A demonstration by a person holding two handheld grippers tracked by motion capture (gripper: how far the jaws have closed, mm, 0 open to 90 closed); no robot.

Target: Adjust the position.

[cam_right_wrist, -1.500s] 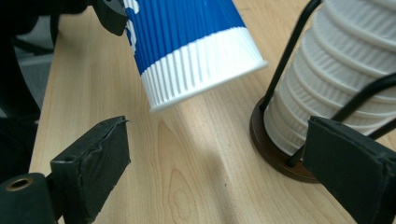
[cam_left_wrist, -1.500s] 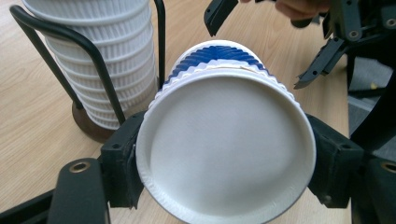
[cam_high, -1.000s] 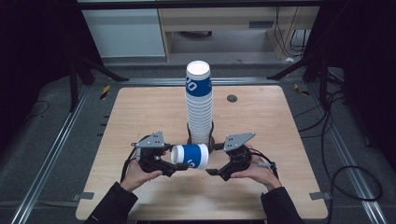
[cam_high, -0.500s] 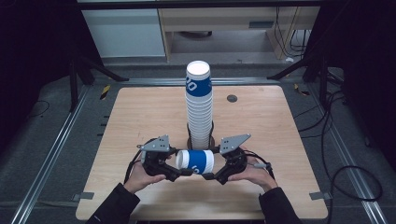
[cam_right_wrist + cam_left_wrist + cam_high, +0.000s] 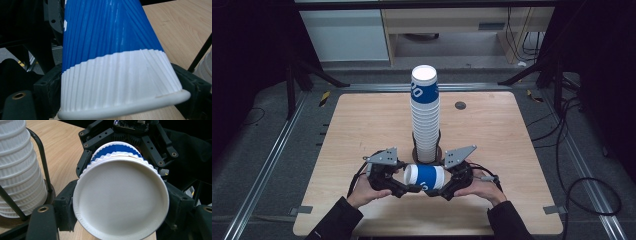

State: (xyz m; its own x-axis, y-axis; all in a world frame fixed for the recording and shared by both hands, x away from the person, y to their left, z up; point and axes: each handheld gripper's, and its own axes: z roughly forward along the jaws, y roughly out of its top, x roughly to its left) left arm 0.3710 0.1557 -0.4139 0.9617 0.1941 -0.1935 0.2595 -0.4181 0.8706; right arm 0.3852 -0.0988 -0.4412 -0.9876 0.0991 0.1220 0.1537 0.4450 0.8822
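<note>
A blue and white ribbed paper cup [image 5: 424, 176] lies sideways just above the table's front, held between both grippers. My left gripper [image 5: 408, 184] is shut on its base end; in the left gripper view the white bottom of the cup [image 5: 121, 205] sits between the black jaws. My right gripper [image 5: 443, 185] is shut on its rim end, and the right gripper view shows the cup's wall [image 5: 112, 57] running away from the rim. A tall stack of the same cups [image 5: 425, 115] stands upright just behind, in a black wire holder [image 5: 438, 150].
The wooden table [image 5: 362, 125] has open room left and right of the stack. A small dark round disc [image 5: 460, 105] lies at the back right. The stack [image 5: 20, 170] is close beside the left gripper. Metal rails and cables run along the table's sides.
The right gripper has moved in from the right and shut on the cup's rim end. The cup, held before by the left gripper alone, has shifted slightly right.
</note>
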